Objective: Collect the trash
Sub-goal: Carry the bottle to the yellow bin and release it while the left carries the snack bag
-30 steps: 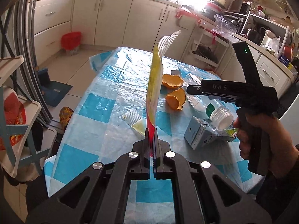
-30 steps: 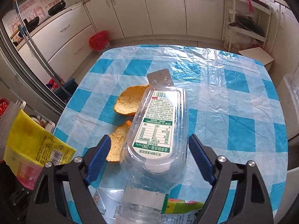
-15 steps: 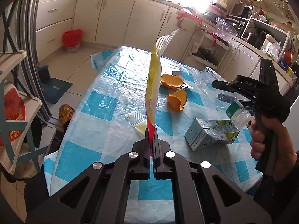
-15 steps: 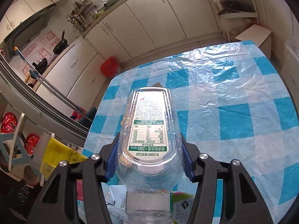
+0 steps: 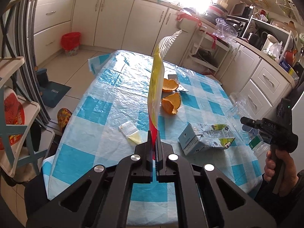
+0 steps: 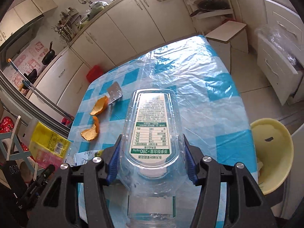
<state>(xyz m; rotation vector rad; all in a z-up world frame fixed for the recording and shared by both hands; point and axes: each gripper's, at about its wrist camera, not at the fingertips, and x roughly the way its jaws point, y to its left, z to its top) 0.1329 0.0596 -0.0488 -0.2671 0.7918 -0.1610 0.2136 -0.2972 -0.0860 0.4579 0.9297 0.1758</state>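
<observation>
Two grippers are both loaded. One, the left gripper (image 5: pixel 154 142), is pinched tight on the bottom edge of a flat yellow and red plastic snack wrapper (image 5: pixel 156 87), which stands upright from its jaws above the table (image 5: pixel 106 98) with its blue and white checked plastic cover. Beyond that wrapper lie two curled orange peel pieces (image 5: pixel 171 96); just left of the jaws rests a small clear ridged plastic packet (image 5: pixel 130 132), and to their right a crushed white and green drink carton (image 5: pixel 206 138). Over there the right gripper (image 6: pixel 151 157) has its blue pads (image 6: pixel 113 163) pressed on both sides of a clear flattened plastic bottle with a green and white label (image 6: pixel 153 125), lifted off the table. A pale yellow plastic bin (image 6: pixel 270 155) sits to its right, beside the table edge.
</observation>
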